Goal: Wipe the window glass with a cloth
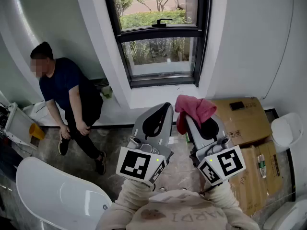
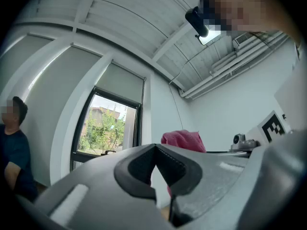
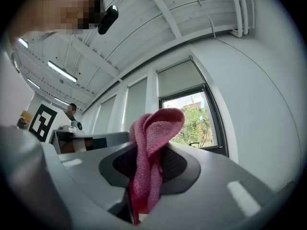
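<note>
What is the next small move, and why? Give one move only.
Probably carry the right gripper forward to the window glass until the pink cloth presses on the pane. Its jaws are shut on the cloth, which sticks out past the tips, yet the cloth hangs well apart from the glass. The left gripper is shut and empty, so it can wait.

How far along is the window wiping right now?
Done: the pink cloth is picked up, pinched in the shut jaws of the right gripper. In hand: both grippers are held up facing the window glass, well short of it; the left gripper is shut and empty. Left: all of the wiping, since the cloth is not touching the glass.
</note>
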{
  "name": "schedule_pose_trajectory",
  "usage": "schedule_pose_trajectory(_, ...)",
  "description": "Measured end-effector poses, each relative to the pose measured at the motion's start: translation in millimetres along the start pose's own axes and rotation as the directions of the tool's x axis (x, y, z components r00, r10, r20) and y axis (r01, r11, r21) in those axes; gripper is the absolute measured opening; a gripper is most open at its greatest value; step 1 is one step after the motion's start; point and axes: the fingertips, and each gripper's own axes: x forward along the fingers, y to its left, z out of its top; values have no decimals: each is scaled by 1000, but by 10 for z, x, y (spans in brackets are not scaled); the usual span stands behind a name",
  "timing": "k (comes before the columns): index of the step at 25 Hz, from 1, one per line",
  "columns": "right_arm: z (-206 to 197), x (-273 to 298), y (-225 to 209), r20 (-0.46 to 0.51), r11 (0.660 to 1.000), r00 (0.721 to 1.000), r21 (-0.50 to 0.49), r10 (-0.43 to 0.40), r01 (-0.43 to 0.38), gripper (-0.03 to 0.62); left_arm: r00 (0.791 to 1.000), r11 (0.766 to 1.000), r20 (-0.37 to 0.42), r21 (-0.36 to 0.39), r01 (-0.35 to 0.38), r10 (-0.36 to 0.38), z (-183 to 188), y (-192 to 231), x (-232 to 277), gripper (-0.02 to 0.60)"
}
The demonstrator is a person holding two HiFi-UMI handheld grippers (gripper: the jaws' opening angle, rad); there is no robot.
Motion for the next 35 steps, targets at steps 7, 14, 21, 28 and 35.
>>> schedule_pose_trajectory(7,-46,124,68,-1,1000,1000,-4,1,-1,126,1000,1000,3,-1,0,0,-13,143,-24,0)
schedule_pose_trajectory(14,-85,330,231,8,1000,1000,17,2,-2,127,1000,1000,3,16,11,-11,8,429,-89,0)
schedule_pose_trajectory(21,-134,623,170,12,1000,1000,27,5,-5,129,1000,999,11,37,26,-26,9,671,32,0)
schedule_pose_trajectory(28,-307,1127,-213,9,999,999,26,31,-32,129,1000,999,6,40,-1,0,-178,1021,573,0)
schedule_pose_trajectory(35,-328,1754,-907,37,995,995,33,91,-92,129,998,996,18,72,-58,57,-318,1328,1390,0)
